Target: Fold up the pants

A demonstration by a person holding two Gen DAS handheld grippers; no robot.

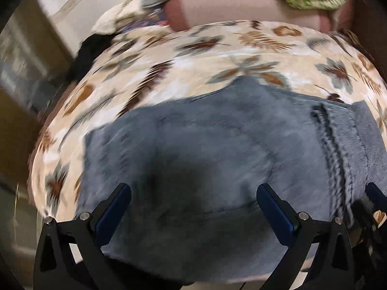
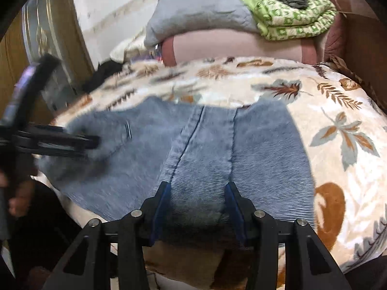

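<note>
While both grippers hover at the near edge, left gripper fingers spread wide over the pants, right gripper fingers parted astride the seam, holding nothing, we judge each should pinch the near hem evenly. Pants lie flat on the leaf-print blanket; beyond them, bare blanket before the pillow

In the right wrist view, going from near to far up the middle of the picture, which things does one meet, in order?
right gripper → blue pants → leaf-patterned blanket → pink pillow → grey folded cloth
</note>
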